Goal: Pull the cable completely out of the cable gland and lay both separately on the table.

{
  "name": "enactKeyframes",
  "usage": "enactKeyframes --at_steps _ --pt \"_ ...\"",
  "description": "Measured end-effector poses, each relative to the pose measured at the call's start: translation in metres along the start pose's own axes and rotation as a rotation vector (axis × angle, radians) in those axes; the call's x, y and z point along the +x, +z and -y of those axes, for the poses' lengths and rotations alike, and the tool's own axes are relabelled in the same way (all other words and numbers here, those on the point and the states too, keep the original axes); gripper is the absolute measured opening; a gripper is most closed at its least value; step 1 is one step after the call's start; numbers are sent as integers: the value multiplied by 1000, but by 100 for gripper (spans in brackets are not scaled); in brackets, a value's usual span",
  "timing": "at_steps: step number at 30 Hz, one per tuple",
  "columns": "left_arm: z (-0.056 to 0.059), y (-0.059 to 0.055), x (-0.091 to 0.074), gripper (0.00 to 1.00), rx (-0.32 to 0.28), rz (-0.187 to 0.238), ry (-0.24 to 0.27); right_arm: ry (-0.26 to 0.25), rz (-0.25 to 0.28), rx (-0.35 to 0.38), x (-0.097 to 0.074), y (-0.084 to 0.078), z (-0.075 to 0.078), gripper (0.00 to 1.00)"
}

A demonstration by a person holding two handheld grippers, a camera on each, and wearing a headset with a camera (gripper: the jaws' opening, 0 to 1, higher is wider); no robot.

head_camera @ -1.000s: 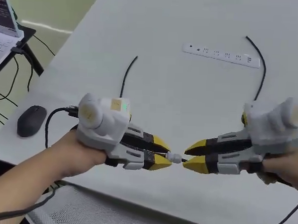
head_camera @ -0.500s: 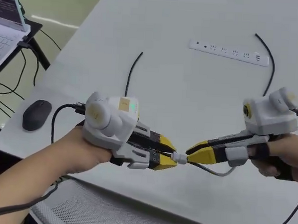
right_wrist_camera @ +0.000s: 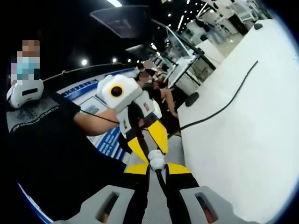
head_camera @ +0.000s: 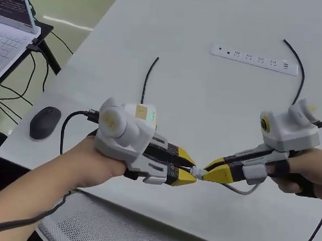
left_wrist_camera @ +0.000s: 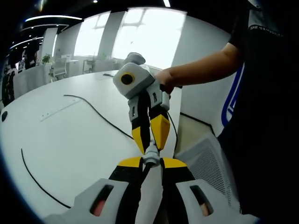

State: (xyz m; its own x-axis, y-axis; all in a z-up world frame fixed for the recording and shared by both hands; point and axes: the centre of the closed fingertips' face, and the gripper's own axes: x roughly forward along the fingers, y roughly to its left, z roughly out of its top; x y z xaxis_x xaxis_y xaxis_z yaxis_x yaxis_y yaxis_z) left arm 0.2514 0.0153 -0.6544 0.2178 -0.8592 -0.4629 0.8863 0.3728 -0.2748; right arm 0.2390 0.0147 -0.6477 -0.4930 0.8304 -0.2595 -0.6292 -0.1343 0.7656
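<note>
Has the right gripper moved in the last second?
Yes. Against the power strip, the right gripper rolled and its rear shifted slightly left; its tips remain on the cable at the cable gland.

Bare table (head_camera: 205, 106) lies open in the middle; power strip (head_camera: 254, 59) at the far side, loose black wire (head_camera: 148, 79) left of it

More cable (head_camera: 242, 190) beneath right tool (head_camera: 208, 172)
</note>
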Motion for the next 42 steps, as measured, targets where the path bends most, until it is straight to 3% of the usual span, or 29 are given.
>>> enactKeyframes --at_steps 6,13,15,19,22,26,35,38,42 --pt "0 -4 -4 15 -19 -5 -10 -136 -70 -306 6 0 -3 7" --pt "4 0 -4 15 -75 40 -38 -214 -53 -442 1 0 -5 7" --pt "1 2 -4 15 -127 52 -43 -263 -78 -533 0 2 -2 7" --pt "-1 3 -4 15 -137 61 -48 -344 -133 -706 1 4 -3 7" --pt "2 3 -2 15 -147 56 -58 -388 -172 -796 2 0 1 7" --pt "3 2 0 15 -204 61 -64 -429 -209 -885 2 -2 2 7" --pt "1 1 1 15 -196 67 -65 -458 -221 -906 3 -3 5 8" --pt "2 1 1 15 -163 62 -67 -458 -219 -886 3 -3 4 8" --pt "2 0 0 15 -134 63 -69 -478 -189 -797 3 -1 6 8"
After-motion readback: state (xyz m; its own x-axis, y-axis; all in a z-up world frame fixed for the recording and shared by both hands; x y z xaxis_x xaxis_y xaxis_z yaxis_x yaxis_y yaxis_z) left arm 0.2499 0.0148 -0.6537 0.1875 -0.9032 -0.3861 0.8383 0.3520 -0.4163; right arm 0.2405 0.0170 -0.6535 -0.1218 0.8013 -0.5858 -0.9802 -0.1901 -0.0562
